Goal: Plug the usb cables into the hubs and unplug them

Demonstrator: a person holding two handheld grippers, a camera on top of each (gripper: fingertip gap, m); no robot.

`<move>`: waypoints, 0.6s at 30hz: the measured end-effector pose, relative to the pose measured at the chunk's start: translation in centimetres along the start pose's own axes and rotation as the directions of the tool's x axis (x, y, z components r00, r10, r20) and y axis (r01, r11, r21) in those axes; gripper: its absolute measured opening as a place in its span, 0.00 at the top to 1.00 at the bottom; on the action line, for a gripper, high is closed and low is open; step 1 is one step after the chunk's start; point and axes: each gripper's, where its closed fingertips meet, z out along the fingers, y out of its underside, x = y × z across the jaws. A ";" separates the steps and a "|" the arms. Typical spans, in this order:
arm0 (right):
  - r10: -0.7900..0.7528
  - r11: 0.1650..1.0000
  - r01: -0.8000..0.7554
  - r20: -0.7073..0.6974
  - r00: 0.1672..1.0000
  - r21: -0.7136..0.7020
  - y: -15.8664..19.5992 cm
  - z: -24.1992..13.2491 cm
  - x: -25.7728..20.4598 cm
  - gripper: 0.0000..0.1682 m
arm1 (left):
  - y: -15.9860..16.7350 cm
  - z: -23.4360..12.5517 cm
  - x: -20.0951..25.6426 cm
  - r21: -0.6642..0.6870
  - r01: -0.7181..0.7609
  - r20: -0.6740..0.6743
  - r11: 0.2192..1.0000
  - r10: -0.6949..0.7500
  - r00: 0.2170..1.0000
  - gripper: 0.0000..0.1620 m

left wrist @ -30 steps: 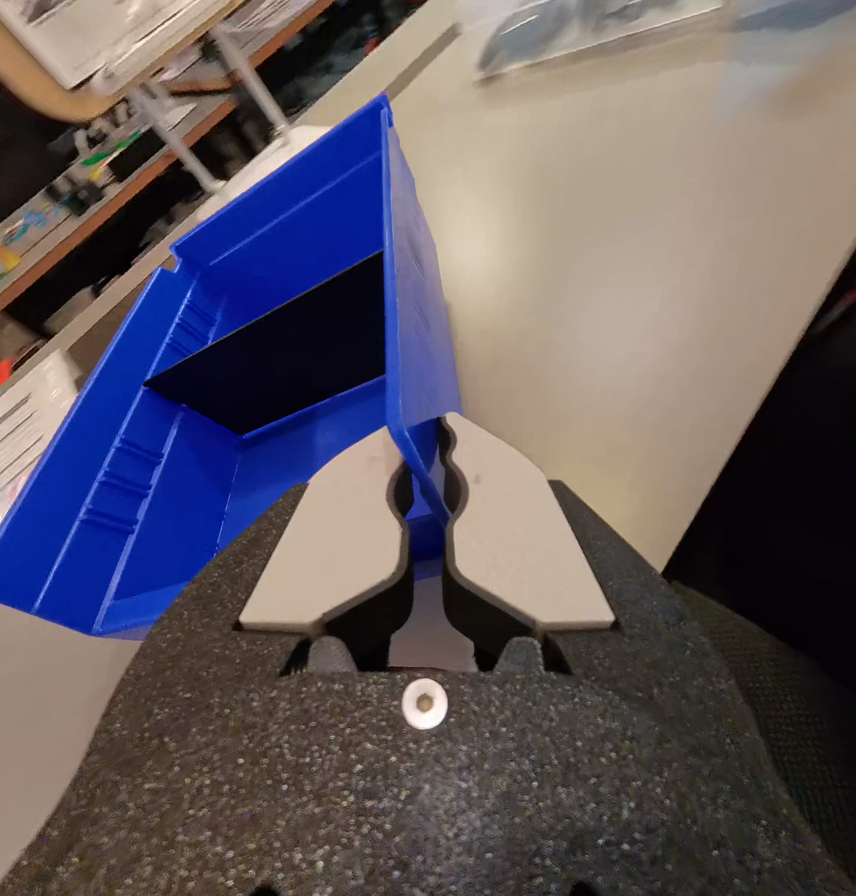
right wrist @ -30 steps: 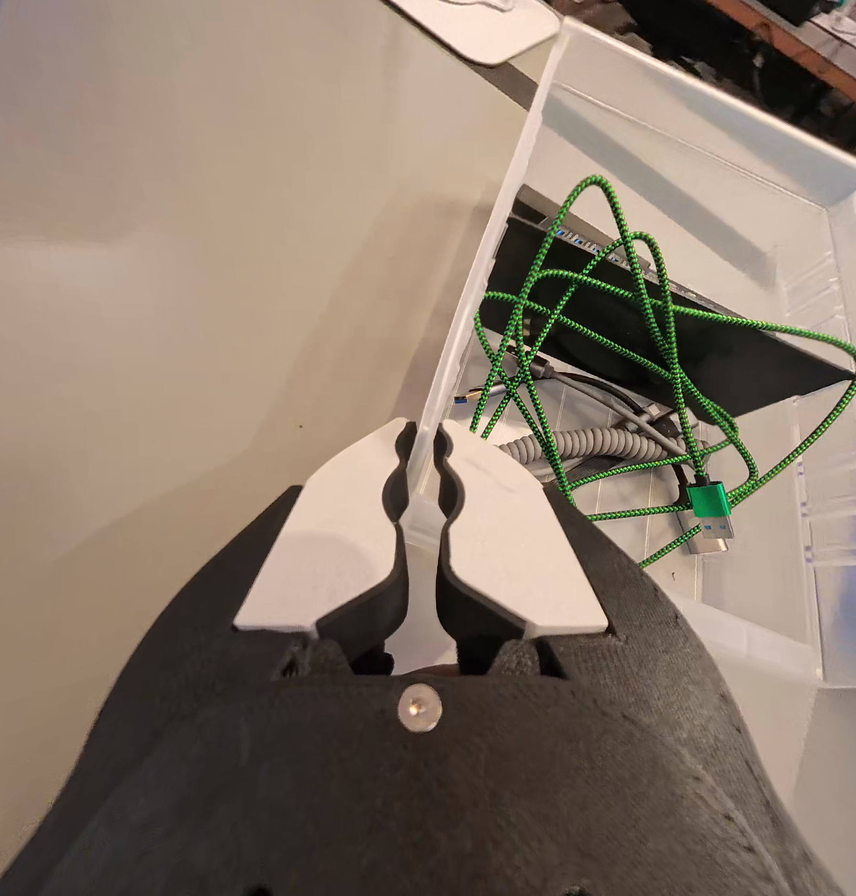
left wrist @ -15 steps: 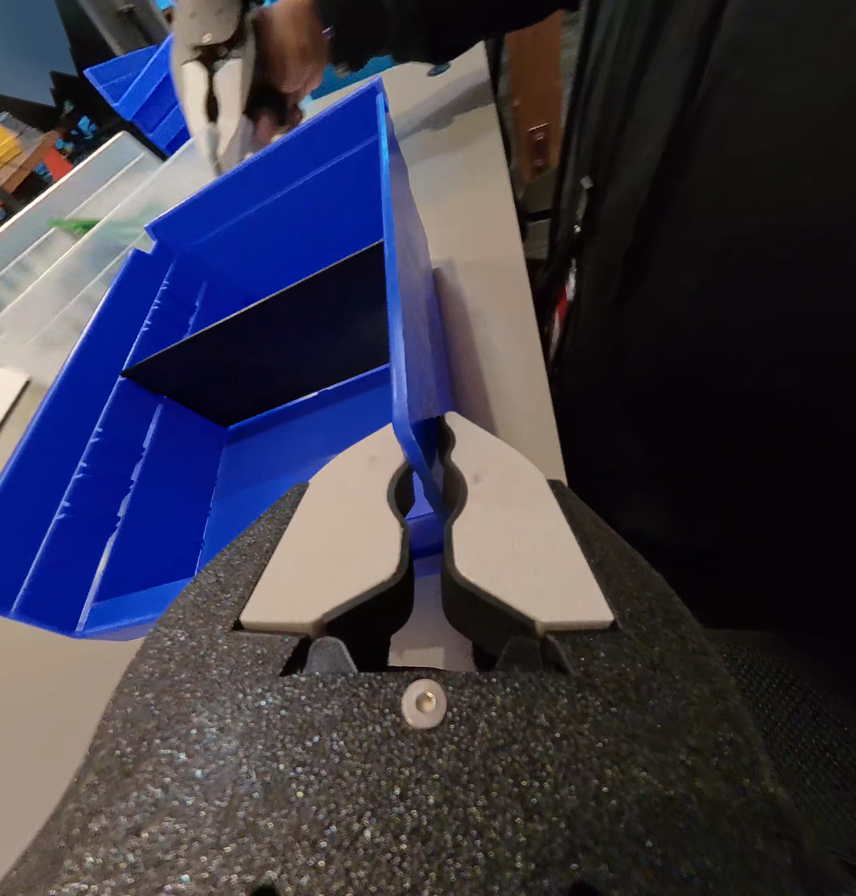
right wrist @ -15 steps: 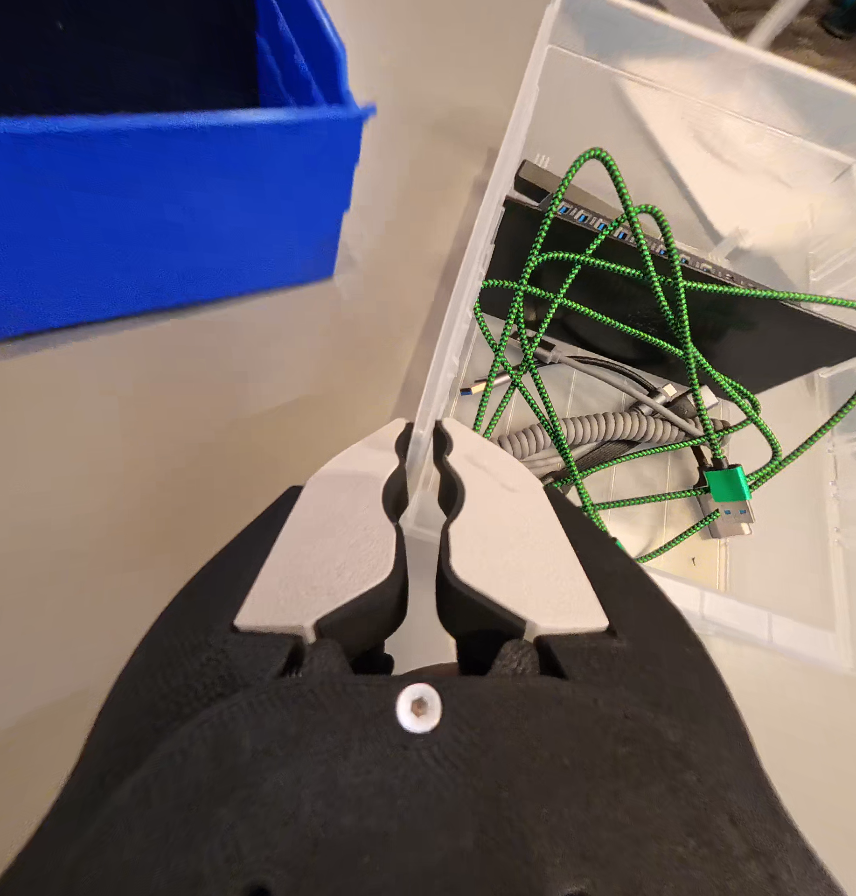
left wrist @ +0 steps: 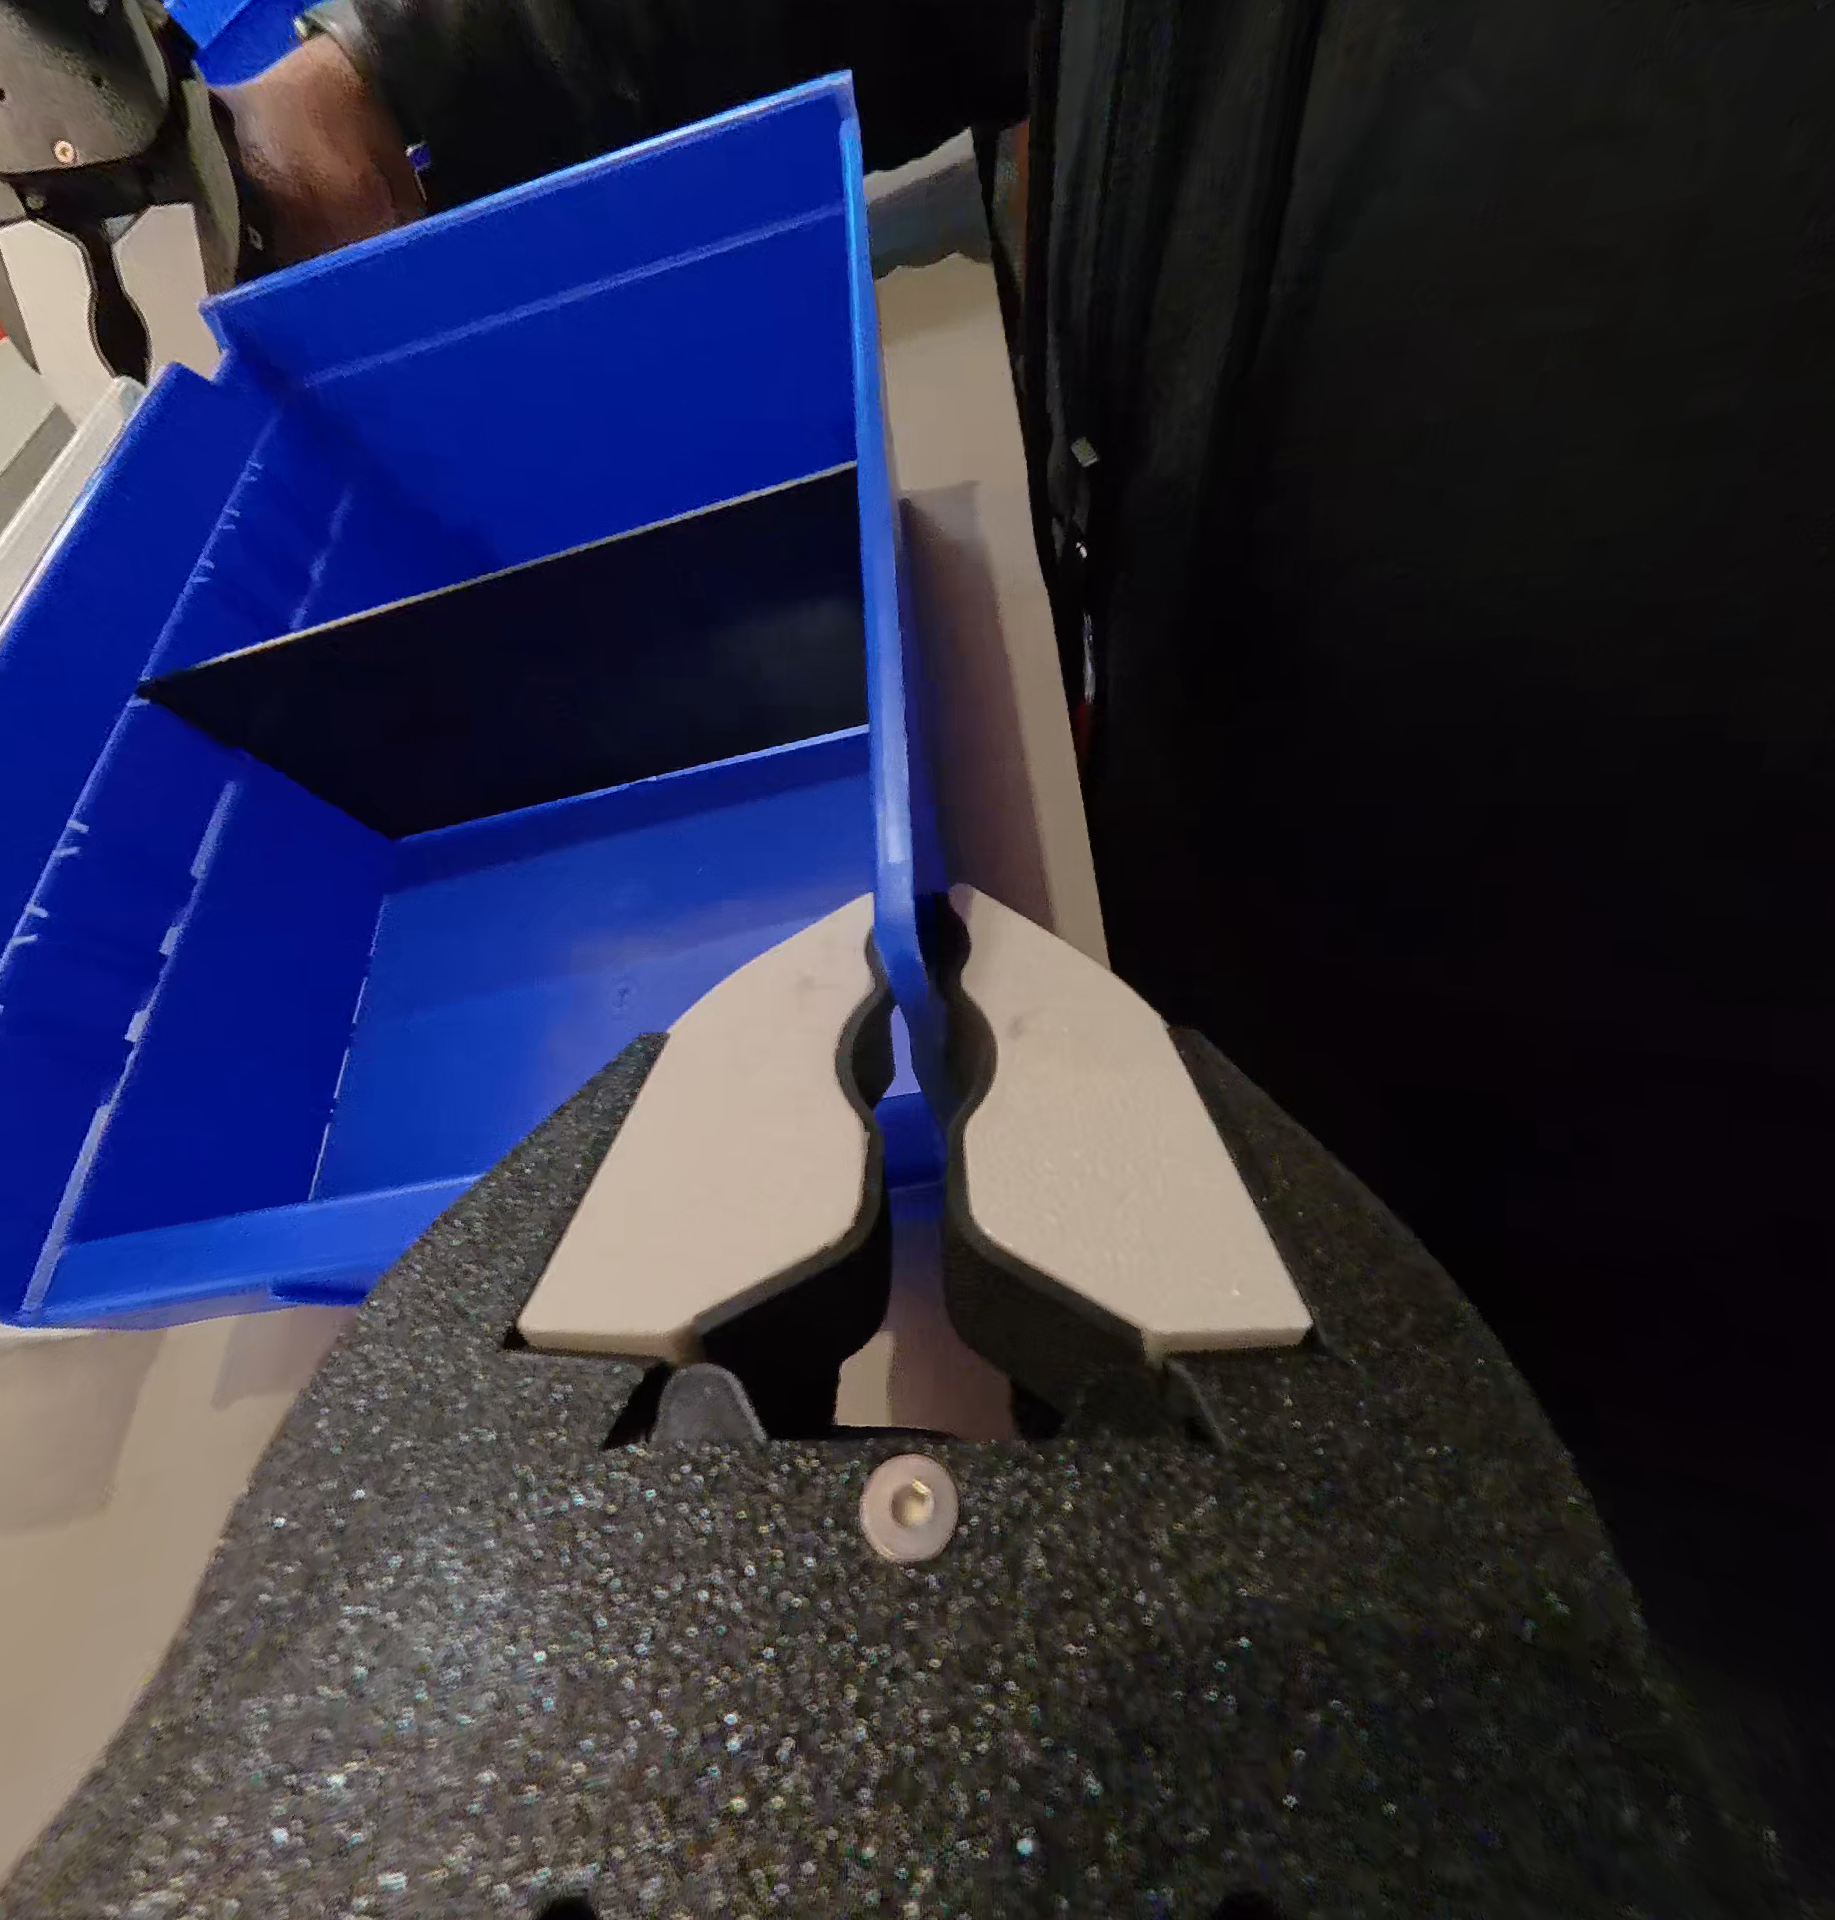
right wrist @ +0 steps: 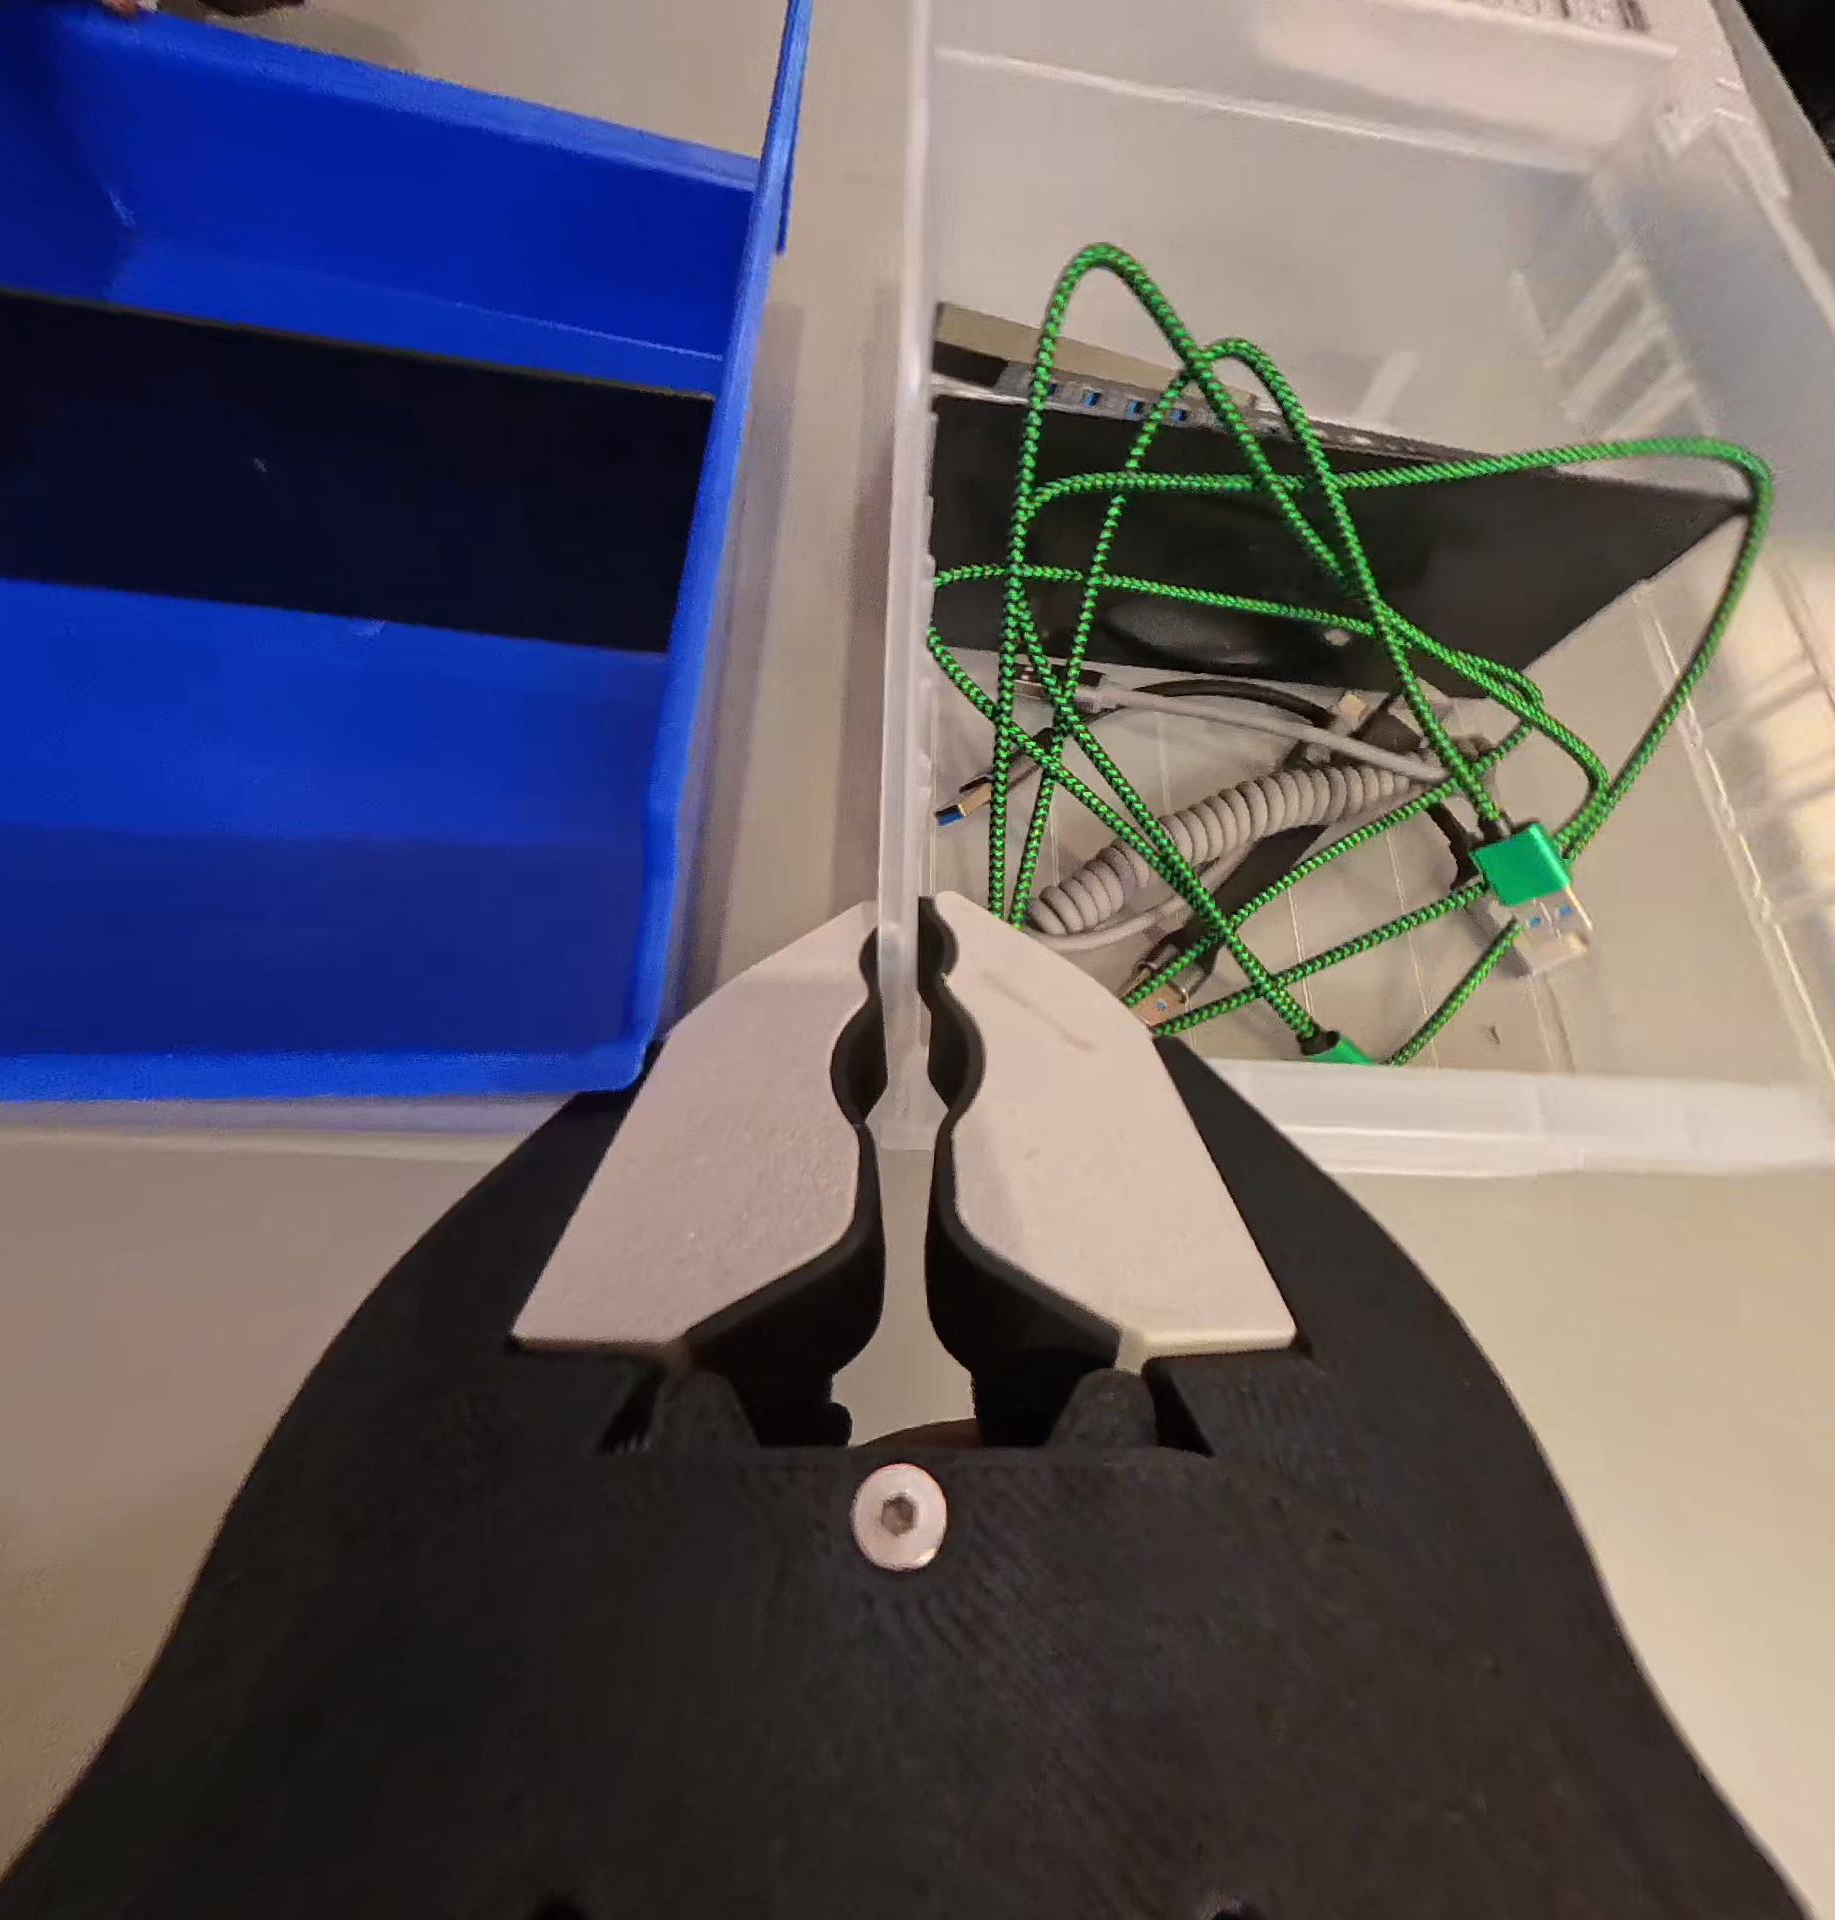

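green cable (right wrist: pixel 1193 582) tangle arching over hub (right wrist: pixel 1339 561), blue bin (right wrist: pixel 321 831) compartments open

Illumination was warm and indoor, moderate in level. In the left wrist view the right half was nearly black, with little detail recoverable. The blue bin (left wrist: pixel 539 499) was evenly lit and cast a soft shadow onto the table (left wrist: pixel 996 623) beside its right wall. In the right wrist view the clear bin (right wrist: pixel 1515 1112) showed pale glare along its walls. Wide-angle distortion bent straight edges toward the frame borders. Slight blur softened the far corners of both views.
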 end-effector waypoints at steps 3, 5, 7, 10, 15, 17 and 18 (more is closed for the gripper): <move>-0.009 0.999 0.007 0.046 0.999 0.038 -0.6 0.7 -0.1 0.99 | 0.3 -0.3 0.6 -0.011 0.015 0.024 1.000 -0.015 1.000 0.97; -0.016 0.999 0.013 0.074 0.997 0.051 -0.8 1.0 -0.2 0.99 | 1.0 -0.5 0.8 -0.029 0.032 0.035 0.999 -0.031 0.999 0.97; 0.007 0.997 -0.017 0.123 0.992 0.079 -0.9 0.3 -0.4 0.94 | 1.4 -0.8 1.1 -0.031 0.081 0.039 0.996 -0.080 0.996 0.97; 0.071 0.987 -0.085 0.108 0.992 0.134 -0.5 -2.4 0.1 0.83 | -0.2 -2.9 1.2 0.062 0.140 0.046 0.988 -0.143 0.989 0.69; 0.250 0.968 -0.250 -0.153 0.956 0.022 1.5 -6.8 -0.6 0.75 | -3.4 -9.7 -6.7 0.305 0.255 0.291 0.918 -0.345 0.892 0.61; 0.359 0.928 -0.372 -0.257 0.897 -0.002 1.5 -8.4 -1.9 0.75 | -2.5 -11.9 -12.8 0.364 0.376 0.421 0.852 -0.510 0.750 0.60; 0.415 0.903 -0.430 -0.281 0.865 0.010 1.1 -9.0 -2.8 0.73 | -1.6 -12.4 -15.7 0.383 0.444 0.461 0.810 -0.584 0.669 0.59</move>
